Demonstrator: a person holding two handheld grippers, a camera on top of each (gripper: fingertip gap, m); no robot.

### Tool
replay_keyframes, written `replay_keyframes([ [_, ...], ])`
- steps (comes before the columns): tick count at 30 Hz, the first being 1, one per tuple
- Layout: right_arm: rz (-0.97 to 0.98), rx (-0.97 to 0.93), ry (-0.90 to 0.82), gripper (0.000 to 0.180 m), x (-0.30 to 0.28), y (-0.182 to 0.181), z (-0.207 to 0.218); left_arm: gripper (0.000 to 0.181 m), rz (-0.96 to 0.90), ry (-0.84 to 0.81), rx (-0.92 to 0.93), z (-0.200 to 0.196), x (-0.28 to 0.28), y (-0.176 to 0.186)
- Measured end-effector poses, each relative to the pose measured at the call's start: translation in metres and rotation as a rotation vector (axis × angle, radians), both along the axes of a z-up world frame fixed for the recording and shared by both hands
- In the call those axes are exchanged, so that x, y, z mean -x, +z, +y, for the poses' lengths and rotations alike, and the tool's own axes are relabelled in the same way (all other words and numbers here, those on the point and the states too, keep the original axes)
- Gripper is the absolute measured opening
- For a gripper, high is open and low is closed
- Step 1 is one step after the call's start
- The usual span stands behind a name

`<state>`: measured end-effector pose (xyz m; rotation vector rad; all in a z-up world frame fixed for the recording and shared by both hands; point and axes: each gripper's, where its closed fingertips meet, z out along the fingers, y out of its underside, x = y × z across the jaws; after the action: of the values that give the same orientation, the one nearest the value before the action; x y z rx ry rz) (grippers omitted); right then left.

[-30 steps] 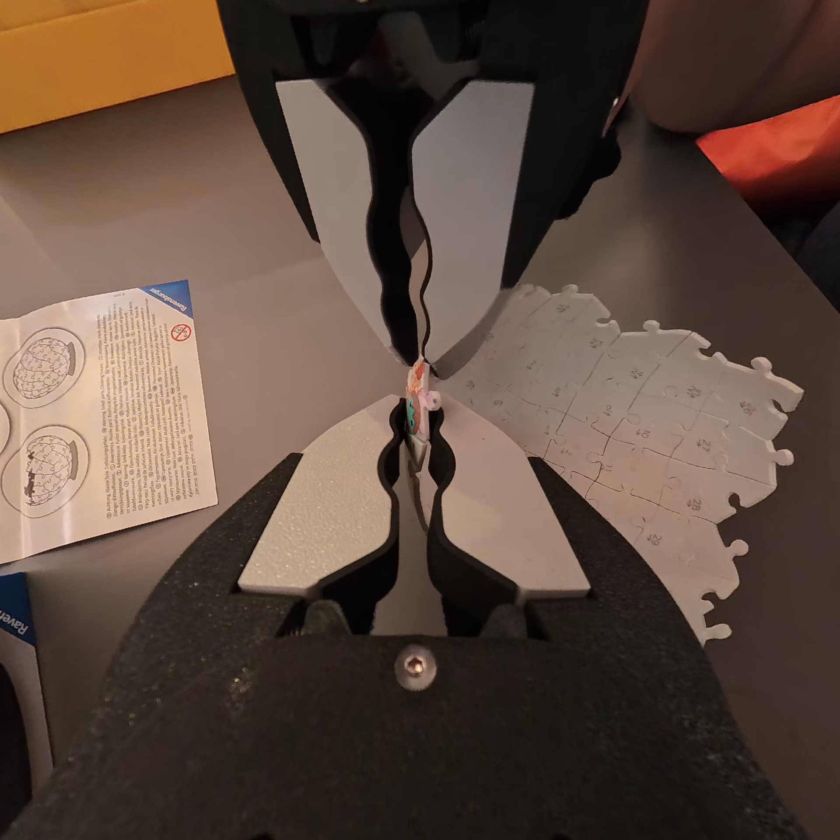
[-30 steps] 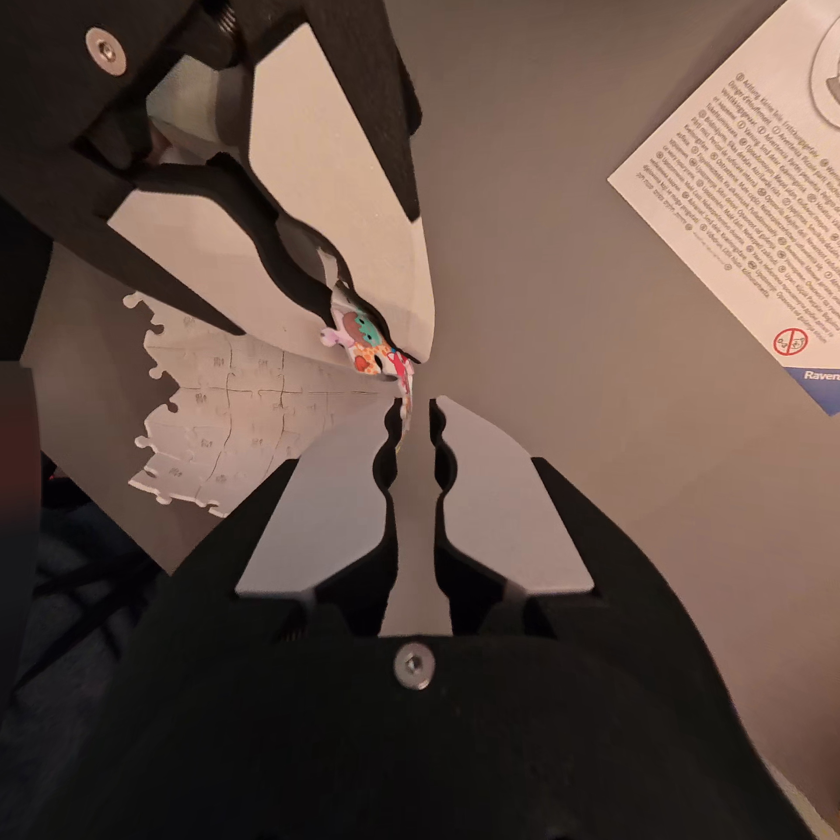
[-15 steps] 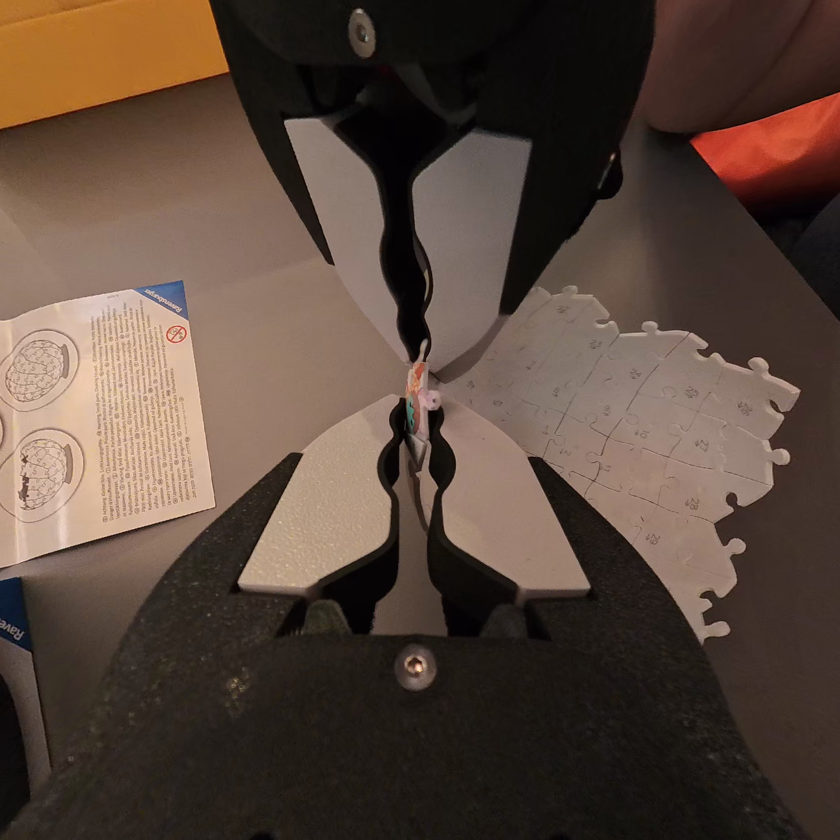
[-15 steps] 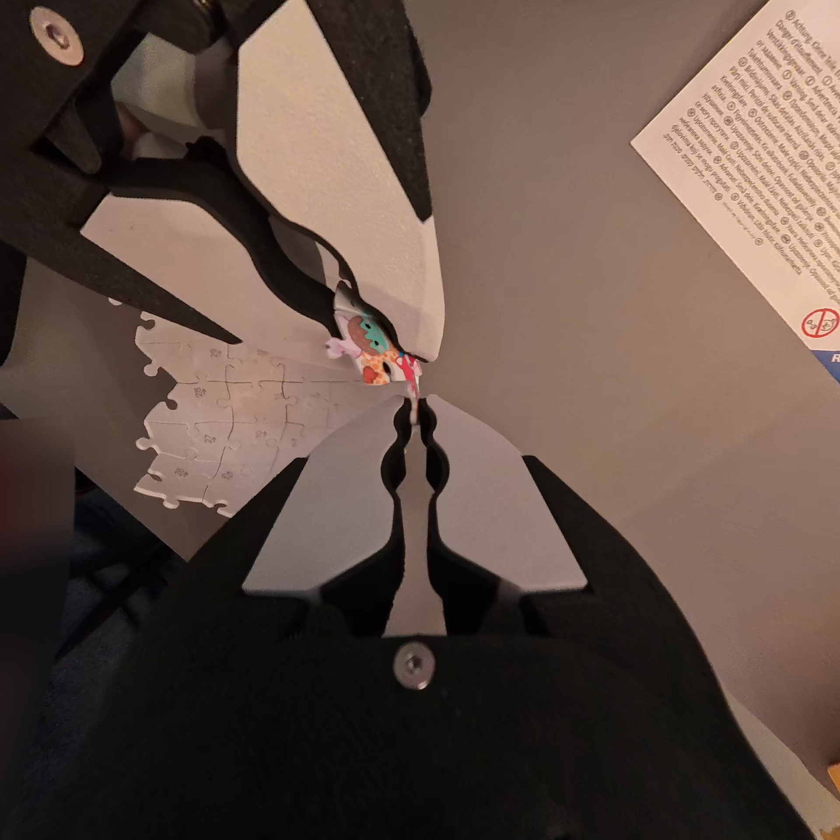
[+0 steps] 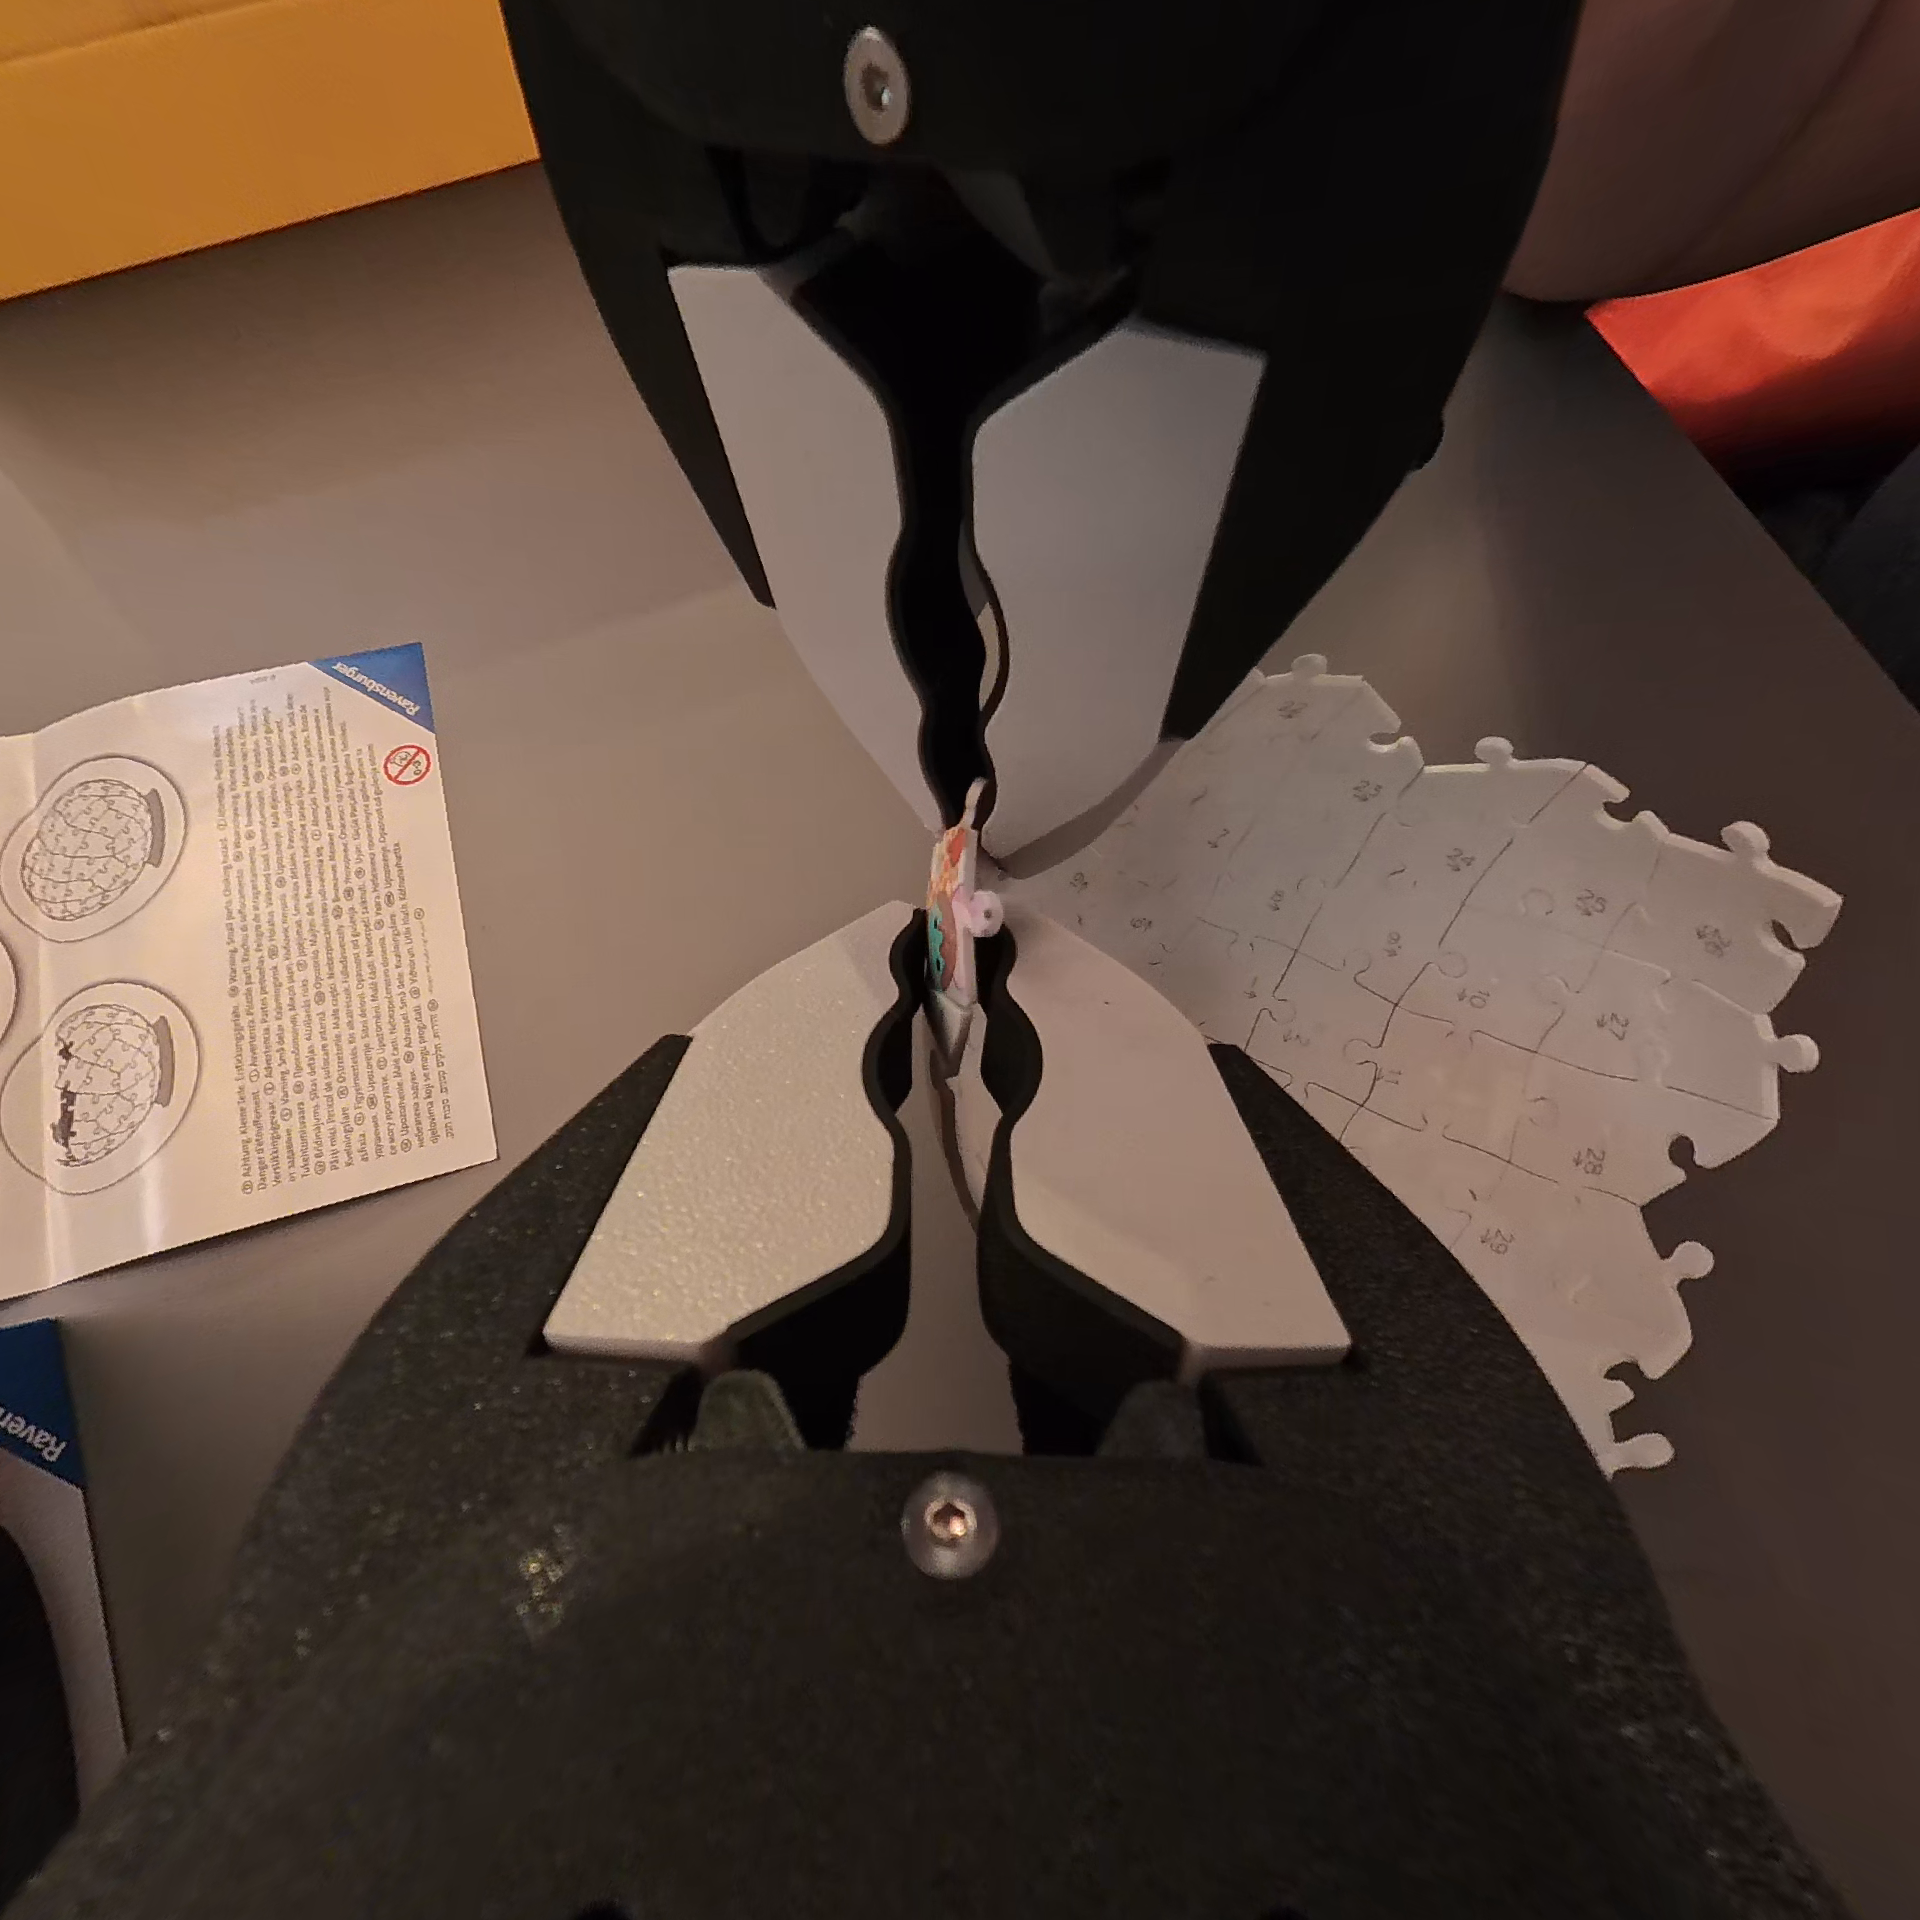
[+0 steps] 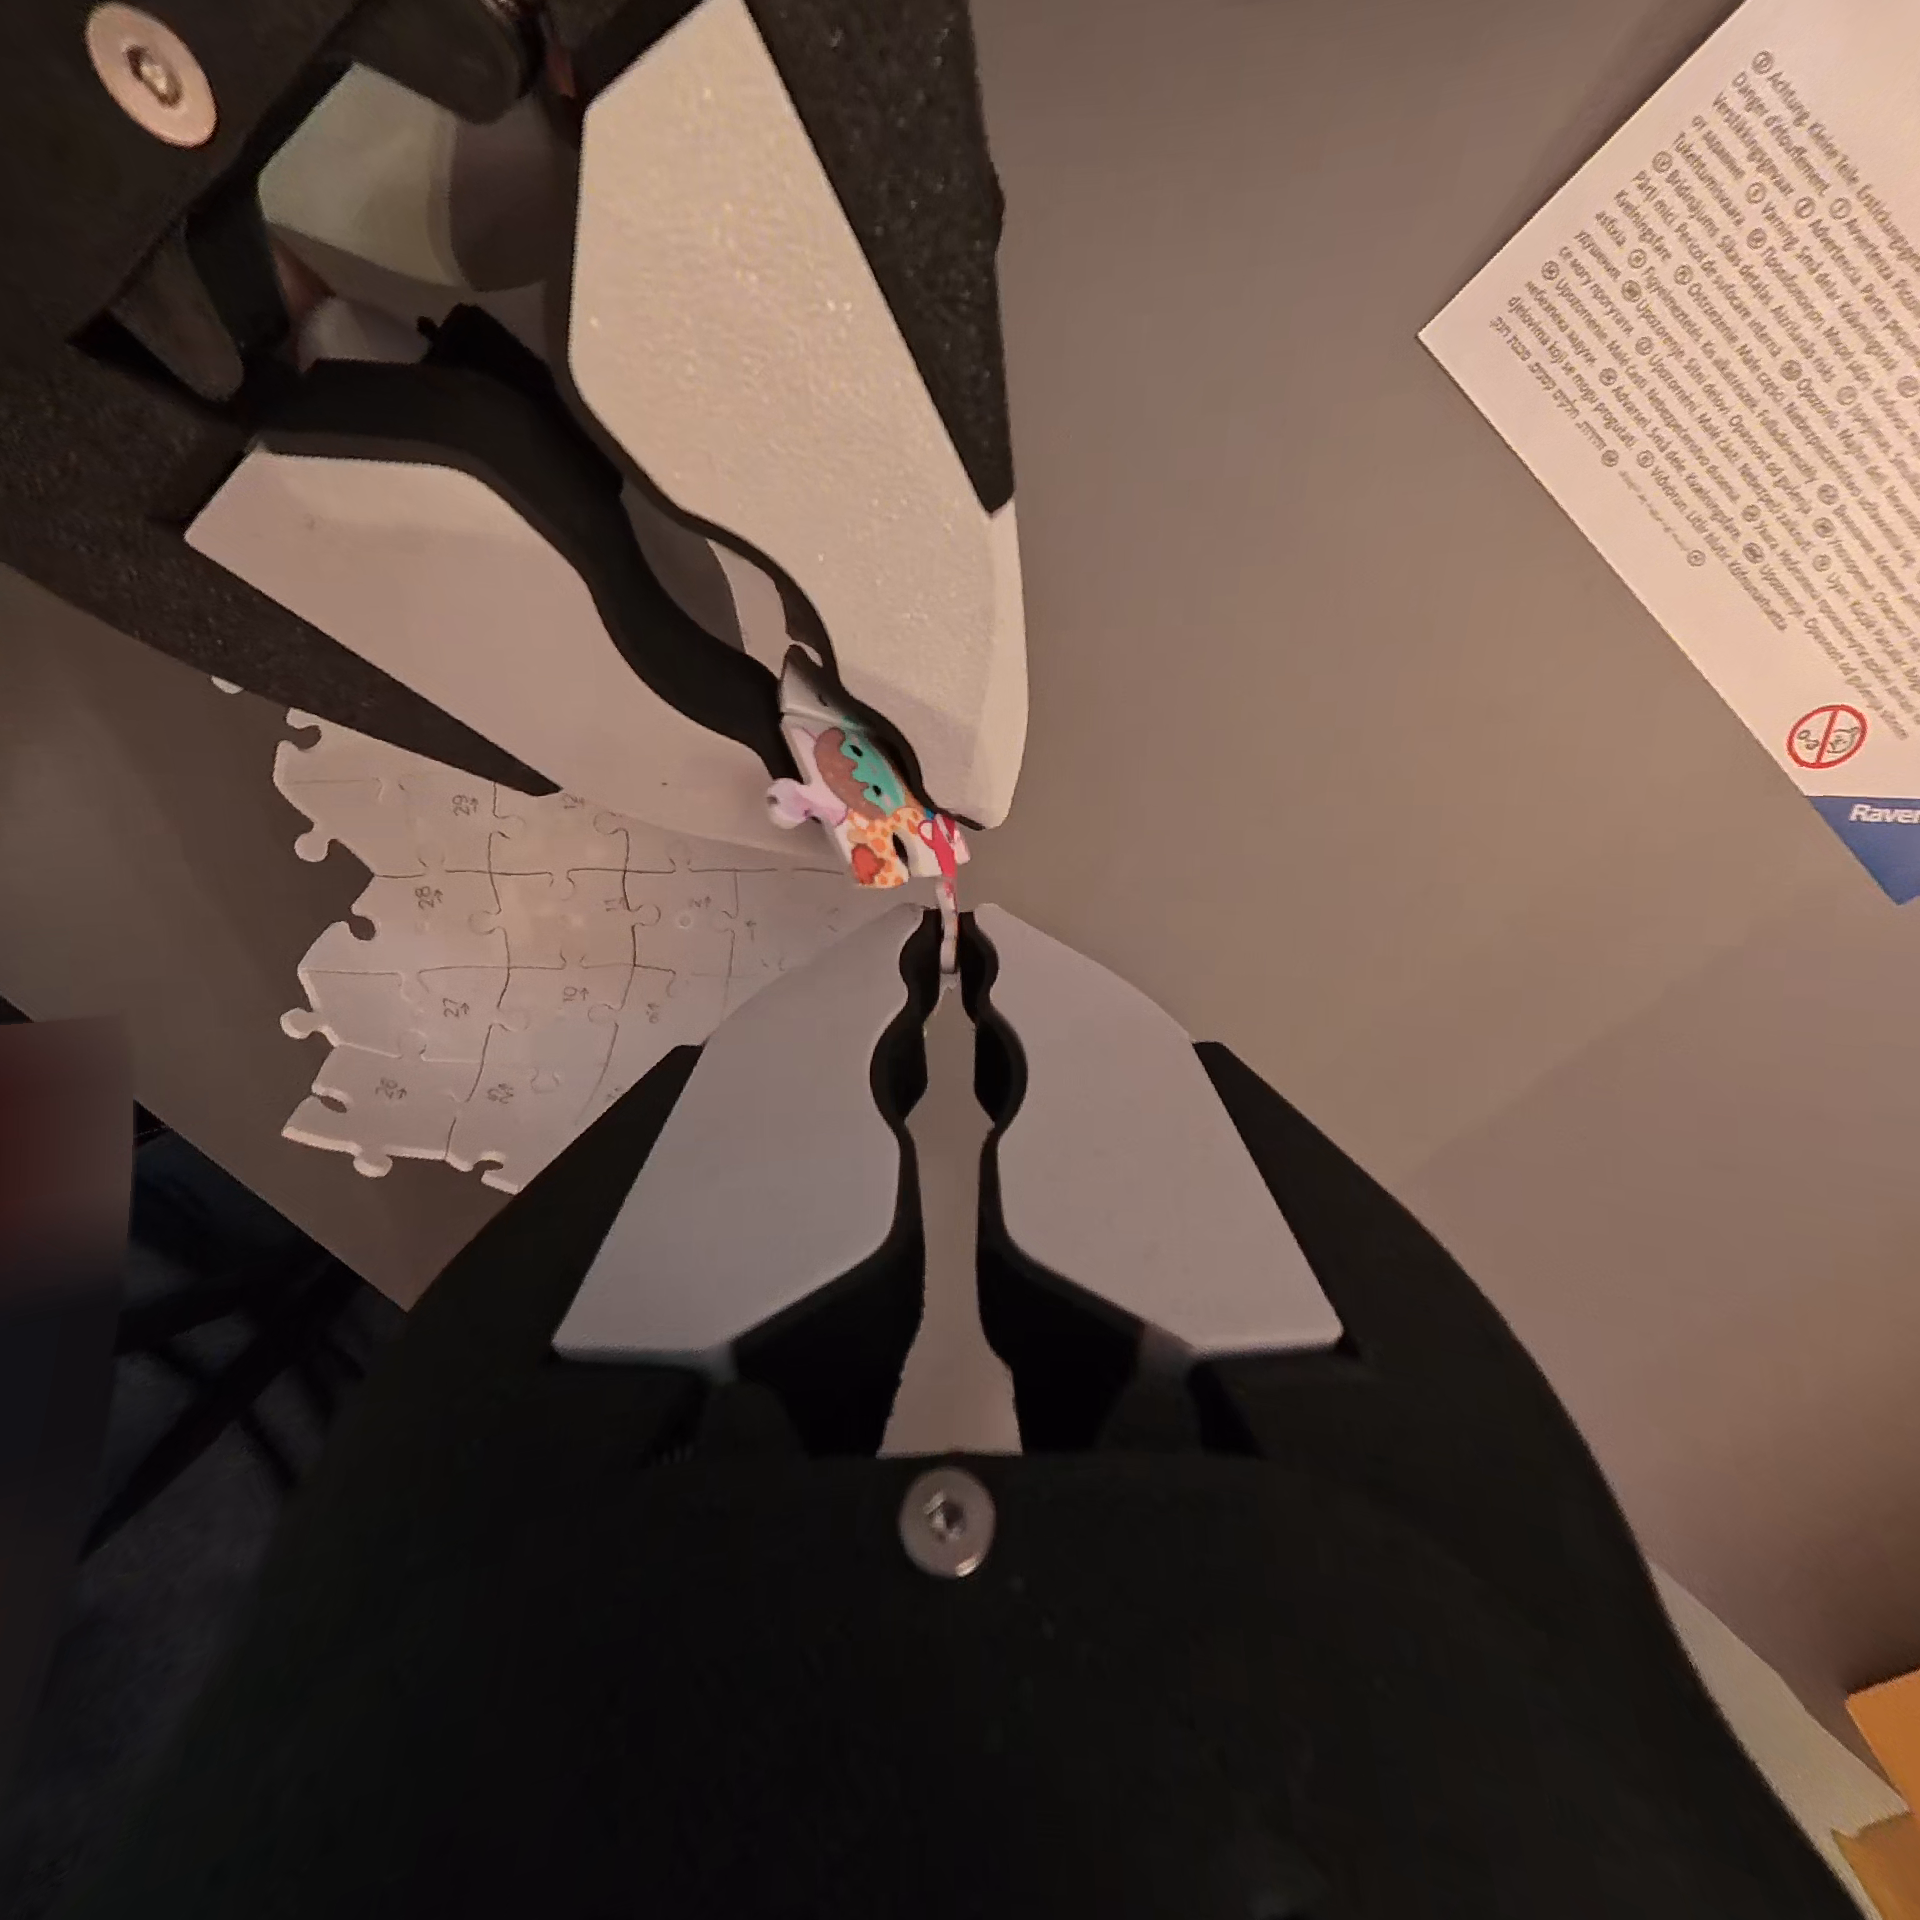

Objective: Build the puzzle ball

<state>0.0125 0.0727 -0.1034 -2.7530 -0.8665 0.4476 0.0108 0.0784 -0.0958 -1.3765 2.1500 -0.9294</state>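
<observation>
Grippers (image 5: 954, 940) (image 6: 948, 940) on puzzle piece (image 6: 878, 821)

Wore coarse black housings on both the left gripper (image 5: 951, 940) and right gripper (image 6: 945, 935); carried pale grey fingers (image 5: 748, 1132) with wavy black-edged pads, plus one silver hex screw (image 6: 943, 1525) apiece.

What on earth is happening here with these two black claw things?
A person is building a puzzle ball with two handheld tools. The left claw is shut on a small colourful puzzle piece, held above the grey table. The right claw meets it tip to tip, pinching the piece's far edge. A joined sheet of pieces lies printed side down nearby, beside an instruction leaflet.
</observation>
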Motion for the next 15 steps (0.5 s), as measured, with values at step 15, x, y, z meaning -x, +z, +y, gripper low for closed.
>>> replay_keyframes([
  [15, -0.052, -0.042, 0.010, 0.003, -0.0005, 0.0009, -0.0009, 0.009, -0.011, -0.007, 0.005, -0.0012, -0.0010, 0.0013],
])
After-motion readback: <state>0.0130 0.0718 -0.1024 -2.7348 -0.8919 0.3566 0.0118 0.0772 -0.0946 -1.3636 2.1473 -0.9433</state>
